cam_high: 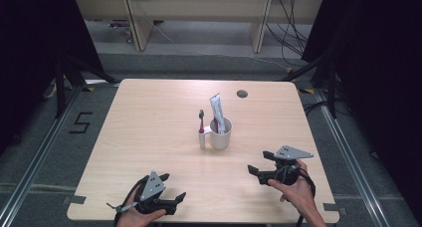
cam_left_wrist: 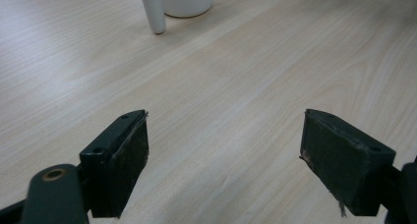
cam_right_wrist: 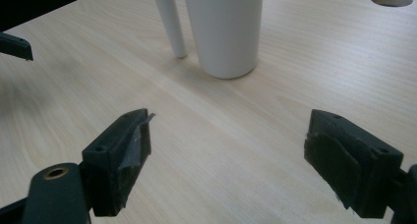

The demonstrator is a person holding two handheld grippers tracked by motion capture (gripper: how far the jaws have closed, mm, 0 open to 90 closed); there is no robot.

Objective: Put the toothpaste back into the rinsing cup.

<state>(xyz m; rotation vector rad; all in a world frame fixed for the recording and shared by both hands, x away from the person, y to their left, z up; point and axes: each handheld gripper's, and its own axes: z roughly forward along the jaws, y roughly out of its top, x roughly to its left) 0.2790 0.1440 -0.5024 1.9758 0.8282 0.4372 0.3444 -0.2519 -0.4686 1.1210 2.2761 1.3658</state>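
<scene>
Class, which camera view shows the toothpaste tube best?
The high view: the toothpaste tube stands whole in the white cup. Both gripper views crop the cup's top, so they show the cup body, not the tube.

We see a lab or recording studio rather than a home. A pale wooden table [cam_high: 149,137] stands alone on grey carpet [cam_high: 64,152], and everything else is placed around it. Black curtains [cam_high: 30,48] hang to its left and right. Metal rails [cam_high: 35,162] run along the floor on both sides of it. Left of the table, a number 5 [cam_high: 80,122] is marked on the floor in black tape. Beyond its far edge, loose cables [cam_high: 291,33] trail down past plain wooden furniture legs [cam_high: 137,23]. Tape patches [cam_high: 75,199] mark the floor beside its near corners. A round cable hole [cam_high: 242,93] sits near its far edge.
</scene>
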